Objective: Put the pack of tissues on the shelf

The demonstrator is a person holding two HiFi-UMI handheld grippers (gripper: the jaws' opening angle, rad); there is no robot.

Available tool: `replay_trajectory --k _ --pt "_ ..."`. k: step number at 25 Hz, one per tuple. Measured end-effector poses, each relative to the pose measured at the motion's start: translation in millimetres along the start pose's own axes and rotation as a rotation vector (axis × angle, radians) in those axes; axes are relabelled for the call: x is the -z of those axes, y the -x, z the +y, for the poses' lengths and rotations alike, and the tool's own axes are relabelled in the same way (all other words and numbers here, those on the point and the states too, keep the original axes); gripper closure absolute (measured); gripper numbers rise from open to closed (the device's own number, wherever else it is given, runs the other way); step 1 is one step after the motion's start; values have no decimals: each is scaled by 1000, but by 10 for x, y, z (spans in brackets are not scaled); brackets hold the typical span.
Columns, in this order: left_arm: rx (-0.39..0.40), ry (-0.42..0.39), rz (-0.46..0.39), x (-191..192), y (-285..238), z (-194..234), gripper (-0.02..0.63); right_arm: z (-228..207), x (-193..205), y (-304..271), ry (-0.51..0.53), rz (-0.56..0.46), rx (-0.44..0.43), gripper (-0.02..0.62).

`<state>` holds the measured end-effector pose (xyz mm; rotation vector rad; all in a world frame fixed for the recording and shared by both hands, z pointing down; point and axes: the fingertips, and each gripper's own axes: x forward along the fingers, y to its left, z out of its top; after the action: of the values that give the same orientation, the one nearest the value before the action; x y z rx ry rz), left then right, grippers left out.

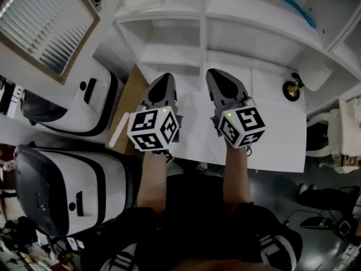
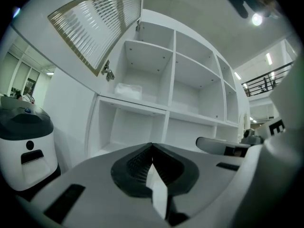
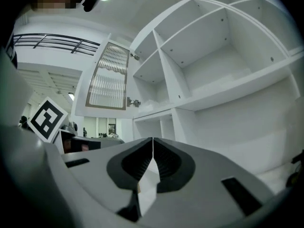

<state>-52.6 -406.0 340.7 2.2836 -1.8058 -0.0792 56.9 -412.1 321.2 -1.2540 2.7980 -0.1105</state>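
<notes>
Your left gripper (image 1: 164,79) and right gripper (image 1: 215,73) are both pressed together on nothing, side by side, pointing at the shelf (image 1: 202,35). The pack (image 2: 128,90), soft, white and crinkly-looking, already lies in a cubby ahead of the left gripper, up and left, well apart, under the ribbed-glass door (image 2: 95,25). The placing step looks done. Next you likely just back off, no grasp needed. The shelf is rigid, matte white, with 4-sided cubbies.
</notes>
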Motion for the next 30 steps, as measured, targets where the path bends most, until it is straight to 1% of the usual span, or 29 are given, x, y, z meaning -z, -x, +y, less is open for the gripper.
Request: replay_trajectory --k 2,6,13,19,22,25,30 --pt "4 -7 -14 -97 -12 34 595 39 -91 -37 18 -11 2 574" --pt "13 -32 -47 -319 -25 140 595 167 -279 -224 57 -19 -30 572" --pt "6 -28 -95 -646 -64 437 595 345 -529 -570 112 -40 -69 572" --pt "35 -32 -124 -890 -194 595 595 505 -857 -860 149 -99 -106 572" --pt "55 -31 -140 -1003 -261 626 595 553 -1055 -976 216 -128 -84 569" --pt "77 -28 -149 -1074 -322 636 595 580 -1157 -1097 290 -123 -58 565" --pt "104 -28 -165 -1166 -386 691 595 590 -1289 -1343 315 -112 -48 532"
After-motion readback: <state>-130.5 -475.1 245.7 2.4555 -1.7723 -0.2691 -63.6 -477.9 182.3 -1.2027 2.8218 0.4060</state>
